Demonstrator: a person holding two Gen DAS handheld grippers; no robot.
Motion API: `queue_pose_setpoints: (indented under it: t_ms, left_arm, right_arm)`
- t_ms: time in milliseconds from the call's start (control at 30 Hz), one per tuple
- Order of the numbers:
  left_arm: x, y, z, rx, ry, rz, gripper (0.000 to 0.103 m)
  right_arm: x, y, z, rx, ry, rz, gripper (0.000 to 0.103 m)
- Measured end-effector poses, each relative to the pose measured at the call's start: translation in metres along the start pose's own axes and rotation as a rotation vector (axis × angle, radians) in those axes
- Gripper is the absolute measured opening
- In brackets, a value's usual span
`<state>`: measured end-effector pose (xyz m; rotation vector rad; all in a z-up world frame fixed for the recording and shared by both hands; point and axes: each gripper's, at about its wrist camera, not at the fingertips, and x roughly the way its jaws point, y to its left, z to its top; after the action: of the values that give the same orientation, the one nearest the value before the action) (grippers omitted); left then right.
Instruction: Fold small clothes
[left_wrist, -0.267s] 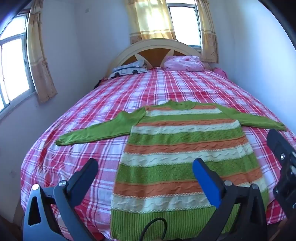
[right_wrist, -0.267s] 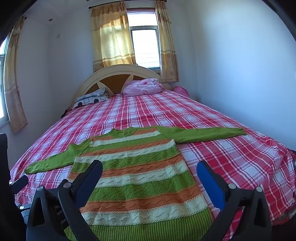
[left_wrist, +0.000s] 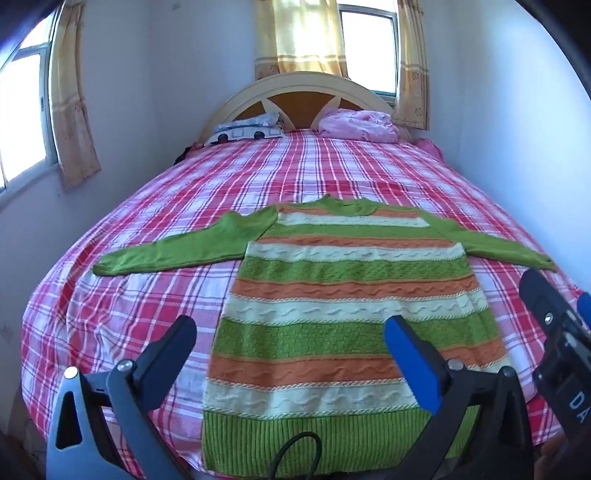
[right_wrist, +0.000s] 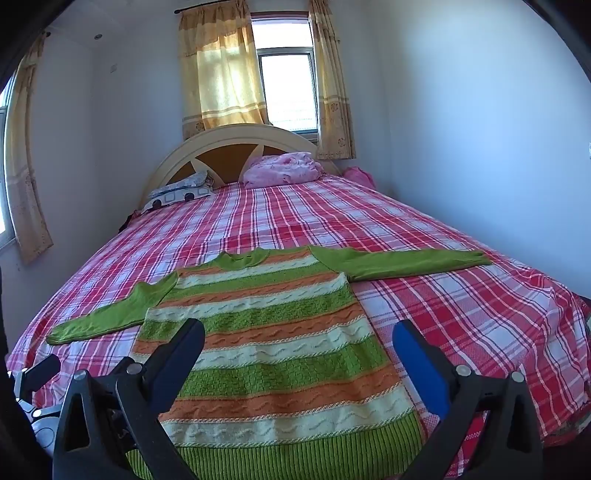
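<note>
1. Both sets of jaws stand wide apart, nothing between the pads: left gripper and right gripper hover above the near hem.
2. The bed, in red plaid, runs far to the headboard with bare sheet on both sides.
3. The striped sweater lies flat at the near edge, sleeves spread left and right.
4. The letters "DA" show on the right gripper's body at the left view's right edge.

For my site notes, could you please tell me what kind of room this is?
Most likely a home bedroom: a bed under a red plaid sheet, an arched headboard with pillows, and curtained windows.
</note>
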<state>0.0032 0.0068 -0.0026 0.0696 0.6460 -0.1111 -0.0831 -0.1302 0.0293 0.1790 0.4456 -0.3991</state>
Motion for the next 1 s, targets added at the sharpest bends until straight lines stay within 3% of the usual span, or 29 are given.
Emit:
queue_pose_setpoints:
  t_ms: [167,1000]
  left_arm:
    - [0.0008,-0.0005,-0.0007,0.005,-0.014,0.029,0.103]
    - [0.0013,0.0017,-0.0029,0.003,-0.006,0.027,0.103]
  right_arm:
    - [0.0004,-0.0006,-0.0031,-0.003,-0.001,0.002,0.102]
    - [0.0022,0.001,-0.0059,-0.01,0.016,0.002,0.102]
